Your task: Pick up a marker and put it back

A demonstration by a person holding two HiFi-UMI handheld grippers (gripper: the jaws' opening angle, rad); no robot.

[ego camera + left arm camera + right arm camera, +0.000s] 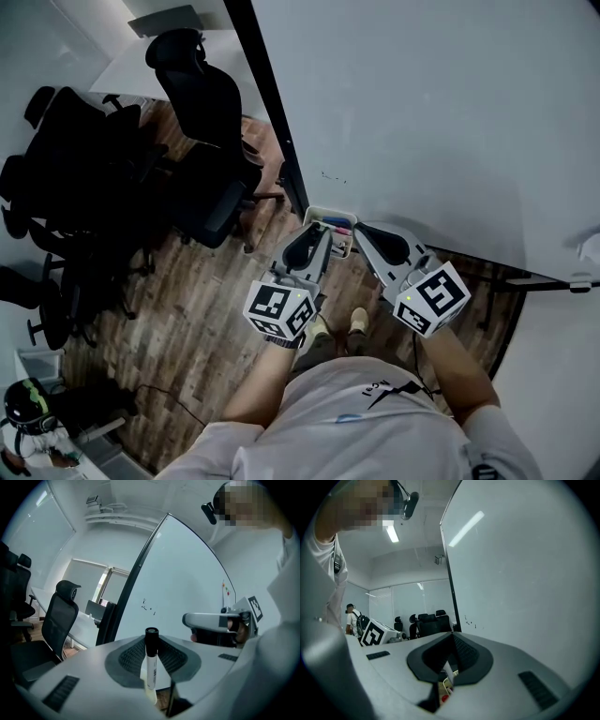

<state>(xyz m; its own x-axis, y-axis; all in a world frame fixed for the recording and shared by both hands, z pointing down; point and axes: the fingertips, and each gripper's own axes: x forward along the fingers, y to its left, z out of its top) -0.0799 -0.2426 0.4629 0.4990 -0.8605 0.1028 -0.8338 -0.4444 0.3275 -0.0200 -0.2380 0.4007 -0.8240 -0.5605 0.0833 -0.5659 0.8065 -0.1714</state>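
the left gripper (323,236) is clamped on one marker (150,667), held upright with its black cap up and gripped on the white barrel. it looks light, stiff and smooth, so a mid-barrel pinch should stop it slipping or swivelling. the right gripper (452,639) is closed with nothing in it. just beyond both tips, one tray (322,214) on the whiteboard (441,112) shows at least two other markers (336,225), blue and red. further off stand several black office chairs (202,122).
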